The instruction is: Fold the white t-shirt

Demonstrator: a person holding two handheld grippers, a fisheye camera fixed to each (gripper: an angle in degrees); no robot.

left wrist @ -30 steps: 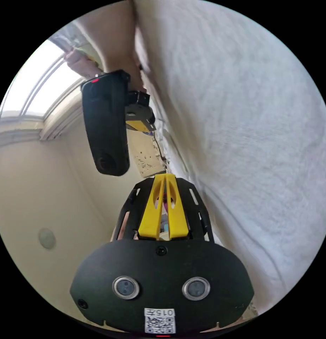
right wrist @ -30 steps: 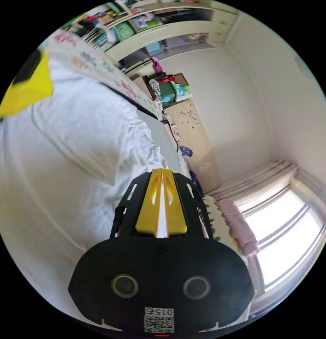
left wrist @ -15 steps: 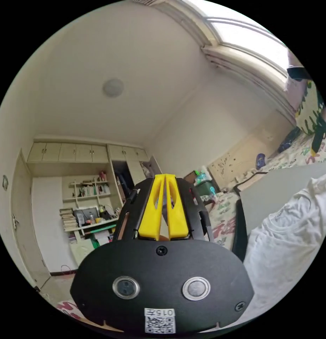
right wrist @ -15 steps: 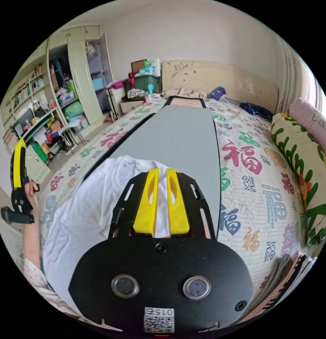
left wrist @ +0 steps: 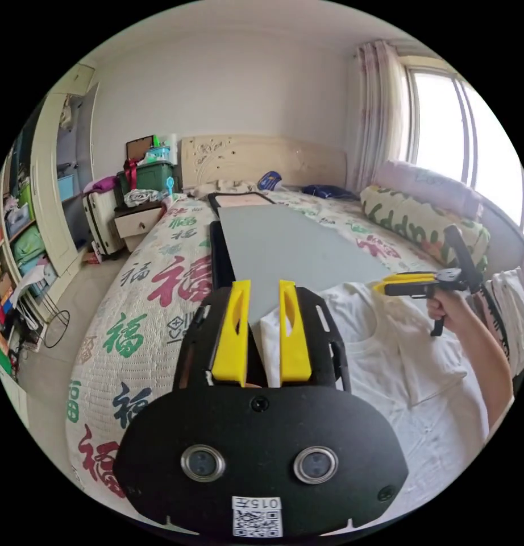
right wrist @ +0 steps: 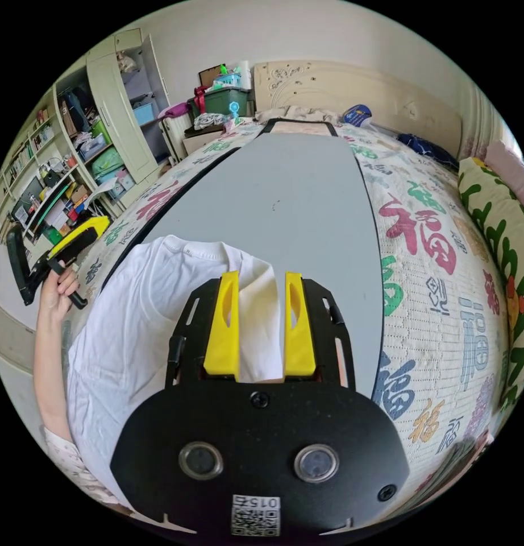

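Change: both grippers' jaws, nearly together half a second ago, now stand apart.
Left gripper: jaws spread, gripping nothing, over the shirt's edge where it meets the board; also seen in a hand in the right gripper view.
Right gripper: jaws spread, empty, white cloth showing between them.
Shirt: lies flat, collar on the grey board, which lies on the patterned bedspread.
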